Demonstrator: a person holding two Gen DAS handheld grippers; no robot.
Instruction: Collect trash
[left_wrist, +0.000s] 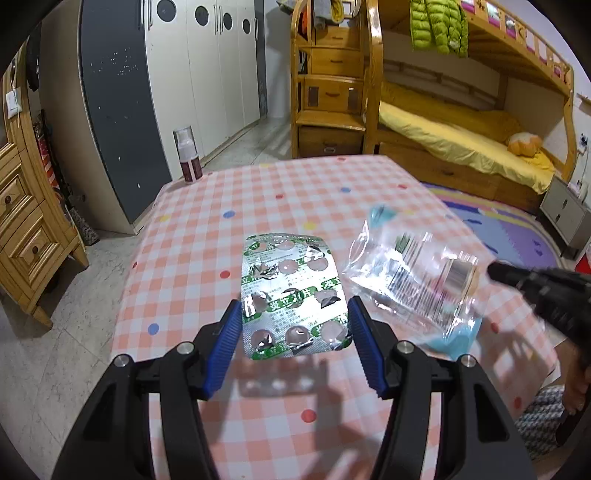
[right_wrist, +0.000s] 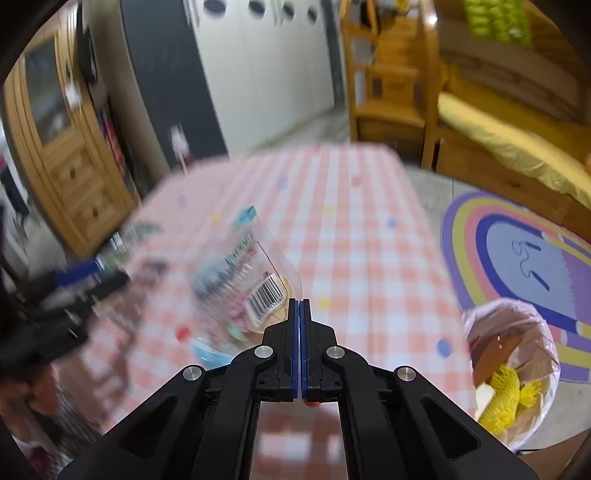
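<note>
Silver foil with green print marks the emptied blister pack (left_wrist: 293, 295), held off the worktop (left_wrist: 295, 192) with the blue pads of the left tongs (left_wrist: 294, 341) pressed against its two long edges; its shadow lies on the cloth beneath. Only the left wrist view shows this pack clearly, along with a white-capped spray bottle (left_wrist: 188, 155) standing at the worktop's far left corner. Only the right wrist view shows the plastic-lined trash bin (right_wrist: 511, 373) on the floor just beside the worktop's right edge, with yellow foam netting (right_wrist: 508, 398) inside.

Both views show the clear plastic wrapper (right_wrist: 245, 291), raised above the cloth; the right tongs (right_wrist: 299, 306) are pressed together on its near edge. A barcode can be seen on the wrapper, other print too blurred to read. Green Chinese characters cover the blister foil, too small to read surely.

Pink-and-white checked cloth with coloured dots covers the worktop. Around it stand a wooden bunk bed (left_wrist: 461, 110) with yellow bedding, a green puffer jacket (left_wrist: 437, 26), white wardrobes (left_wrist: 207, 74) and a rainbow rug (right_wrist: 517, 251).
</note>
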